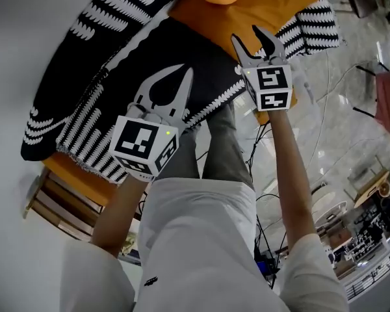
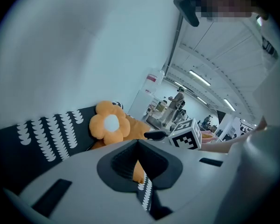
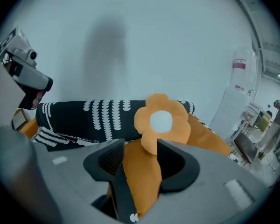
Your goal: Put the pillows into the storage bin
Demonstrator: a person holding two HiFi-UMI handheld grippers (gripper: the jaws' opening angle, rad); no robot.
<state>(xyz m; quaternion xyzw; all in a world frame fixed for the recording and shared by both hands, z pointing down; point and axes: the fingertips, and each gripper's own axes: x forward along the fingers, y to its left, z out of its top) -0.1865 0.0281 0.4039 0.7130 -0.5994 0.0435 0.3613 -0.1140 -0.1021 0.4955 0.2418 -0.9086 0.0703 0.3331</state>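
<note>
Item: flower pillow (image 3: 161,120), orange petals round a white centre, plush. It is leaning upright against the back of a sofa, resting on an orange cushion (image 3: 210,139) and just beside a black-and-white throw (image 1: 97,77) that is covering most of the seat. Whether the orange cushion is itself a loose pillow or part of the sofa is not showing clearly. The bin is appearing in no view. Handling, as judged: the pillow is looking light, soft and yielding, not fragile. It is likely giving way under a pinch and sagging from whichever point is taken. The petals are offering the best hold, each one narrow enough to fit between jaws. A bite deep into a petal near the centre is looking safer than a nip at its edge, where the plush could be slipping out. Left gripper (image 1: 184,71): jaws are standing pressed together, nothing between them, hanging over the throw. Right gripper (image 1: 248,36): jaws are standing spread and empty, aiming at the flower pillow's lower petal and the orange cushion below it, not yet touching either as far as the views are telling.
</note>
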